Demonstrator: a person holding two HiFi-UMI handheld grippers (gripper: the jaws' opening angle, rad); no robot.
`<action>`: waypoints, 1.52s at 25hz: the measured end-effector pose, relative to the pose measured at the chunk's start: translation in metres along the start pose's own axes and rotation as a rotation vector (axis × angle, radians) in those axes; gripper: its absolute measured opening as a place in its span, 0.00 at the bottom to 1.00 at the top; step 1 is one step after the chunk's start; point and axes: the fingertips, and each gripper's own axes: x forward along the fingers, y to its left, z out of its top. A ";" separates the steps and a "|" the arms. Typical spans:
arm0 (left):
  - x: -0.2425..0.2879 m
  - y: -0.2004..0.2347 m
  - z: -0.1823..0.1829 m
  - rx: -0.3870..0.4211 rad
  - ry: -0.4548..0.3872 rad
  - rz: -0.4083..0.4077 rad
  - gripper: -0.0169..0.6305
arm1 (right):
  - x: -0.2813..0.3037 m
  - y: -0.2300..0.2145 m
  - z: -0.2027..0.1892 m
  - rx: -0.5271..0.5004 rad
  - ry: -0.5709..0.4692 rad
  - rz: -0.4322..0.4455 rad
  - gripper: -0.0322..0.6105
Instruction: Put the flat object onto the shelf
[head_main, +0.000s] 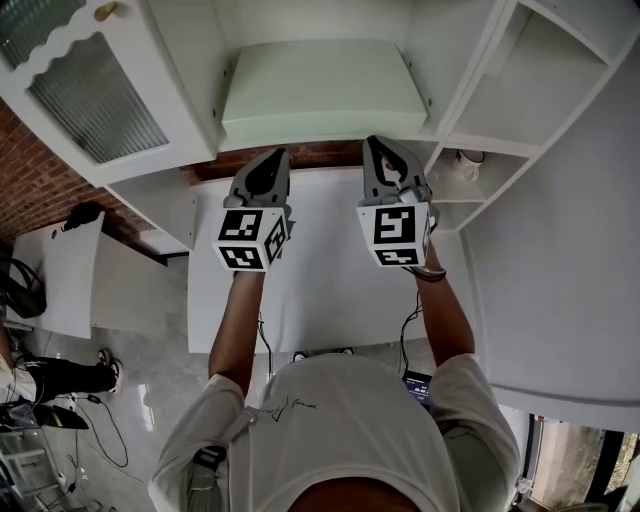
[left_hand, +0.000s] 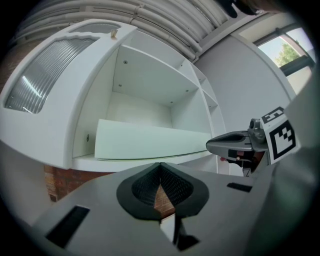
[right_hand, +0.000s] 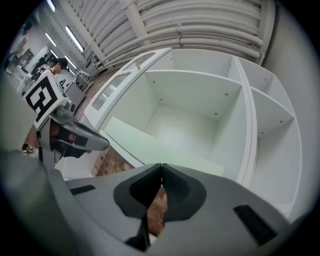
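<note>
Left gripper (left_hand: 161, 166): jaws together, nothing between them. Right gripper (right_hand: 161, 167): jaws together, likewise empty. Both are held side by side above the white table (head_main: 320, 300), tips toward the open white cabinet (head_main: 190, 60). The flat pale-green board (head_main: 320, 85) lies on the cabinet's shelf, apart from both grippers.

Mock-up room inside an industrial hall or lab: white open cabinet (head_main: 500, 100) against brick wall (head_main: 35, 185), loose cables (head_main: 112, 430) on floor at lower left, exposed ceiling pipes (right_hand: 200, 25), strip lights (right_hand: 75, 44) upper left.
</note>
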 end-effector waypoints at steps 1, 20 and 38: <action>-0.002 -0.001 -0.004 -0.007 0.006 0.002 0.05 | -0.002 0.000 -0.002 0.026 0.003 0.010 0.10; -0.057 -0.031 -0.048 -0.093 0.087 -0.027 0.05 | -0.062 0.029 -0.036 0.283 0.106 0.144 0.09; -0.106 -0.052 -0.101 -0.162 0.186 -0.053 0.05 | -0.114 0.084 -0.088 0.382 0.273 0.267 0.10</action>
